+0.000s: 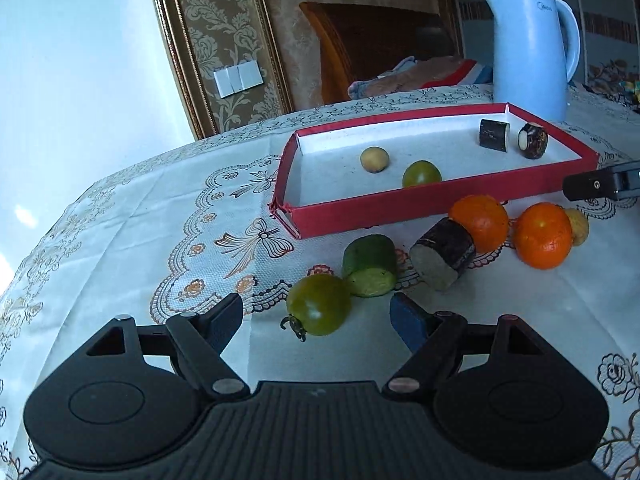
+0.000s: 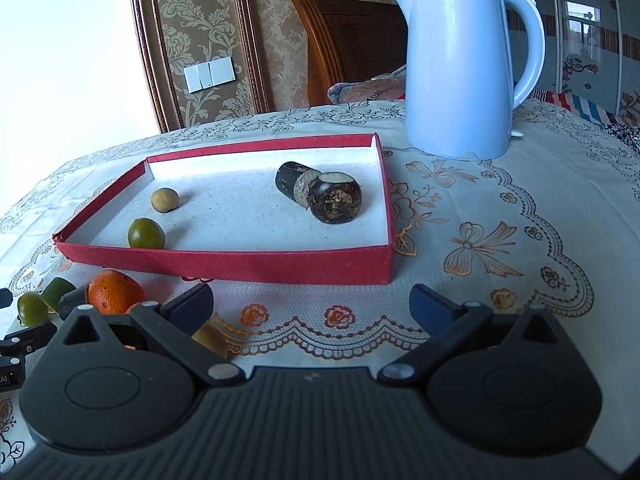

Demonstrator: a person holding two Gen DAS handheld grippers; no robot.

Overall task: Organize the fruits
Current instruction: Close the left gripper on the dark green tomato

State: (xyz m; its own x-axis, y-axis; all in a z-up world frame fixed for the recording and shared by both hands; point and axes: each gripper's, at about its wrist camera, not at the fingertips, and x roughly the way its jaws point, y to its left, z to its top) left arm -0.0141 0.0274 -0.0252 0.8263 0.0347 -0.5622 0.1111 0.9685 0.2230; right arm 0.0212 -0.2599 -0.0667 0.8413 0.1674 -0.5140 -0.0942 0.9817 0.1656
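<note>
Red tray (image 2: pixel 224 266), shallow, white-lined, sitting at frame centre on the embroidered tablecloth (image 2: pixel 500 208). Inside, toward its left: a tan round fruit (image 2: pixel 164 200) and, nearer the front wall, a green tomato (image 2: pixel 146 233), lying apart. Toward its right: a dark cylinder piece (image 2: pixel 291 178) and a dark round fruit (image 2: pixel 335 198), touching. Blue kettle (image 2: pixel 460 68) standing upright behind the tray's right corner. Lower left of frame: an orange (image 2: pixel 114 292), a dark cut piece (image 2: pixel 72 302), a green piece (image 2: pixel 56 290) and a second green tomato (image 2: pixel 32 308) clustering on the cloth. Right gripper (image 2: pixel 312 308) filling the bottom of the frame, fingers spreading wide, nothing between them.
</note>
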